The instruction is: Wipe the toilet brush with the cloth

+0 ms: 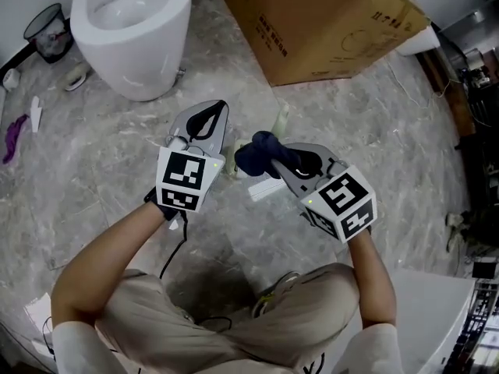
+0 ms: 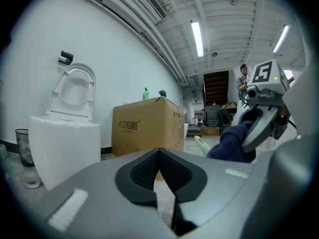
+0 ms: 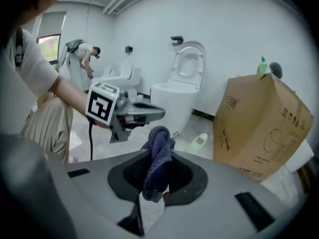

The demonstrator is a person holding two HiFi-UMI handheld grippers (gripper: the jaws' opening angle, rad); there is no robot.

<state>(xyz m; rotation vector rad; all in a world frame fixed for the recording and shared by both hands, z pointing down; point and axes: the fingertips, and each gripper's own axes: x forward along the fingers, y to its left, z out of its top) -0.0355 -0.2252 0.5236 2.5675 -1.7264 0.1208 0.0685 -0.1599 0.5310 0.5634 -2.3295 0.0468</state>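
Observation:
My right gripper (image 1: 270, 153) is shut on a dark blue cloth (image 1: 251, 156), which bunches up out of the jaws in the right gripper view (image 3: 158, 156). My left gripper (image 1: 217, 109) is held just left of it, jaws shut with nothing between them (image 2: 159, 152). The two grippers are a short way apart above the floor. A pale green and white piece, apparently the toilet brush (image 1: 279, 121), lies on the floor beyond the cloth; it shows in the right gripper view (image 3: 199, 142) and the left gripper view (image 2: 201, 144). Neither gripper touches it.
A white toilet (image 1: 132, 22) with its seat up stands at the far left. A large cardboard box (image 1: 327, 22) stands at the far right. A black bin (image 1: 48, 31) and a purple item (image 1: 14, 139) are at the left edge. A person (image 3: 82, 59) bends over in the background.

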